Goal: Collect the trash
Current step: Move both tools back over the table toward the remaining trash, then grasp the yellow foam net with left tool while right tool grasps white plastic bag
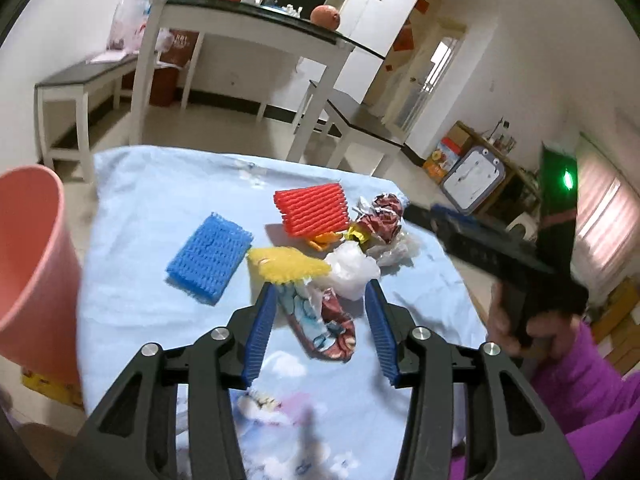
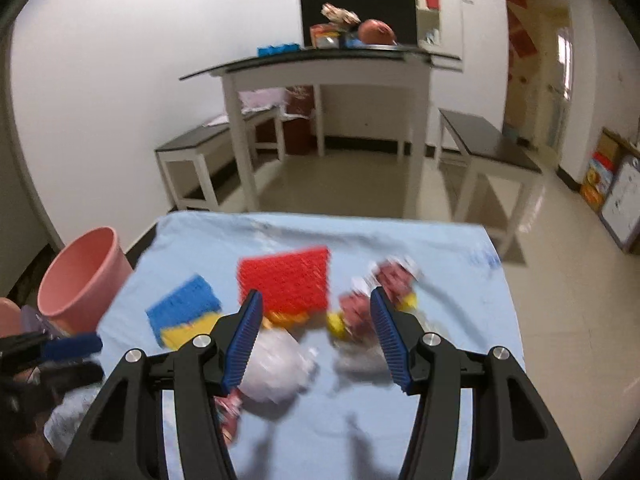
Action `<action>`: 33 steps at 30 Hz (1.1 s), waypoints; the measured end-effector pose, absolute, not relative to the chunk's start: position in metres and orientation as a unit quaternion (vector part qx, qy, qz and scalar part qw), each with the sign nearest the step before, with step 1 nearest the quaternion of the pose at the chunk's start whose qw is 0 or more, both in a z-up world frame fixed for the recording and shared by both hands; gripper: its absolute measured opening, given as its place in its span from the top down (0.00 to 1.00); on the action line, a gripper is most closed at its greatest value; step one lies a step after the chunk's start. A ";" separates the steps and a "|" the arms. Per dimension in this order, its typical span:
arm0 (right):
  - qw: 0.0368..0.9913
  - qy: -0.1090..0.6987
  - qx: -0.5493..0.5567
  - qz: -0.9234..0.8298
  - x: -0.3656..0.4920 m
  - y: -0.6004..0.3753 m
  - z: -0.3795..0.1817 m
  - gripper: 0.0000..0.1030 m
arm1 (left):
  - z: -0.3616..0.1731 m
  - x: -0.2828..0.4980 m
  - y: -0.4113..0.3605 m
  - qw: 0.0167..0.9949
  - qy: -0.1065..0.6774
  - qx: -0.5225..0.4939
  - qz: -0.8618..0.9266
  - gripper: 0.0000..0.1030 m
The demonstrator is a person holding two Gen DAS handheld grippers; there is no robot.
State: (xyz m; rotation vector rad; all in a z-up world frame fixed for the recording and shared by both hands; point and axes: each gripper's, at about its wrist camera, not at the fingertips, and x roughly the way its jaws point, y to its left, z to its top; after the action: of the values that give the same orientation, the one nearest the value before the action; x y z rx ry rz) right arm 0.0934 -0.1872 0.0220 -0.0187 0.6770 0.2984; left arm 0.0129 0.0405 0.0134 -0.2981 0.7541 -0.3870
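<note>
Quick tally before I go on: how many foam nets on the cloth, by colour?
Blue foam net: 1
Red foam net: 1
Yellow foam net: 1
Total: 3

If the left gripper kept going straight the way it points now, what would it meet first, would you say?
Most likely the printed wrapper lying between the open left gripper fingers on the blue cloth, with the white bag just beyond; depth is hard to judge.
</note>
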 end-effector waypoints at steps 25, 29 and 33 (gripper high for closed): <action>0.896 0.385 0.023 0.219 0.080 -0.185 -0.014 0.47 | -0.028 0.077 0.037 0.859 0.457 -0.184 -0.138 0.99; 0.893 0.387 0.023 0.227 0.078 -0.180 -0.016 0.47 | -0.021 0.069 0.041 0.867 0.442 -0.181 -0.139 1.00; 0.892 0.386 0.018 0.234 0.079 -0.171 -0.017 0.47 | -0.010 0.060 0.044 0.875 0.428 -0.175 -0.141 1.00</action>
State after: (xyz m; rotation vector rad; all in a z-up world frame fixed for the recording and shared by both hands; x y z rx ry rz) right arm 0.0789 -0.1710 -0.0167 0.0369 0.8000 0.4855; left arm 0.0598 0.0441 -0.0099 -0.3652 0.8940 -0.2943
